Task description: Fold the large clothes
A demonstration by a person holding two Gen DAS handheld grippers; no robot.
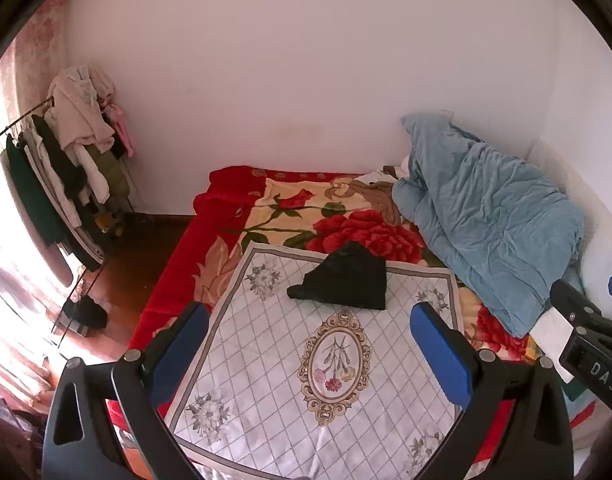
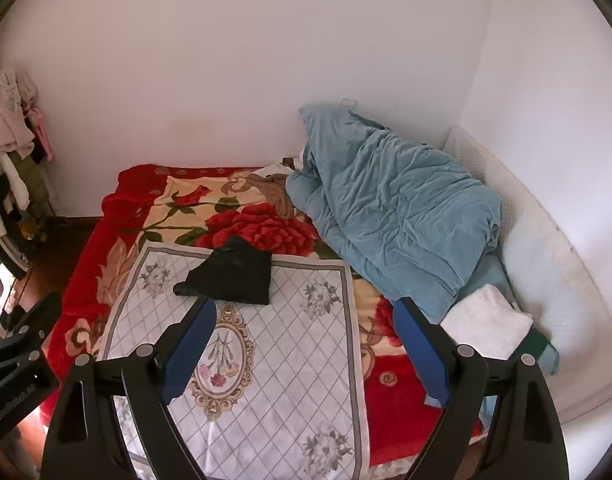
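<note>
A folded black garment [image 1: 344, 278] [image 2: 232, 276] lies at the far edge of a white quilted mat with a floral medallion [image 1: 306, 380] [image 2: 266, 360], spread on a red rose-patterned blanket [image 1: 298, 216] [image 2: 210, 216]. My left gripper [image 1: 310, 320] hangs above the mat, open, with nothing between its blue pads; the garment is farther off, beyond its tips. My right gripper [image 2: 306, 316] is also open and empty above the mat, the garment just past its left fingertip [image 2: 204, 312]. Each gripper's body shows at the edge of the other's view.
A crumpled blue duvet [image 1: 490, 216] [image 2: 390, 208] fills the bed's far right. A folded white towel [image 2: 486, 330] lies beside it, near a white pillow [image 2: 558, 280]. A clothes rack [image 1: 66, 168] stands on the wooden floor [image 1: 138, 264] at left. White walls meet behind the bed.
</note>
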